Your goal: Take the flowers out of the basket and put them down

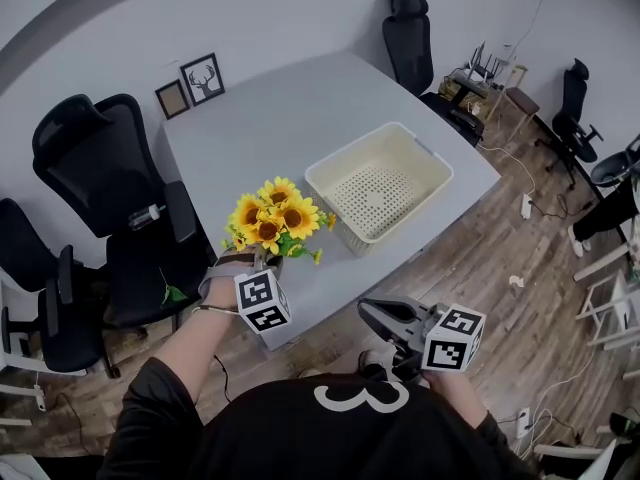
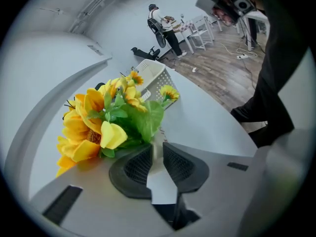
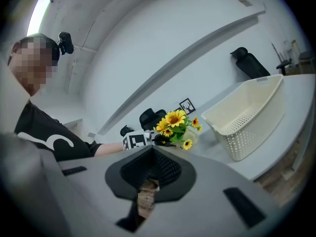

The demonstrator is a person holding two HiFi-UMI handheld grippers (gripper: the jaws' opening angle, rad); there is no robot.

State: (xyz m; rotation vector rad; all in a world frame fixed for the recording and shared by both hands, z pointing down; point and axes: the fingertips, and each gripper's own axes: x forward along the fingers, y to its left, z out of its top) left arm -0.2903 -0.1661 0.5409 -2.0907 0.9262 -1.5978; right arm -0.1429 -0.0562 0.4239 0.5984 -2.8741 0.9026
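A bunch of yellow sunflowers (image 1: 275, 216) with green leaves stands up out of my left gripper (image 1: 270, 261), which is shut on its stems over the near left part of the grey table (image 1: 270, 118). In the left gripper view the blooms (image 2: 98, 125) fan out just past the jaws (image 2: 157, 154). The cream perforated basket (image 1: 425, 150) lies empty to the right of the flowers, near the table's front edge. My right gripper (image 1: 366, 313) is shut and empty, low by my body off the table; its view shows the flowers (image 3: 175, 120) and basket (image 3: 247, 117).
Black office chairs (image 1: 90, 158) stand left of the table and another (image 1: 408, 33) at its far corner. Two framed pictures (image 1: 203, 76) lean at the table's far left. A person (image 2: 163, 23) stands far off across the wooden floor.
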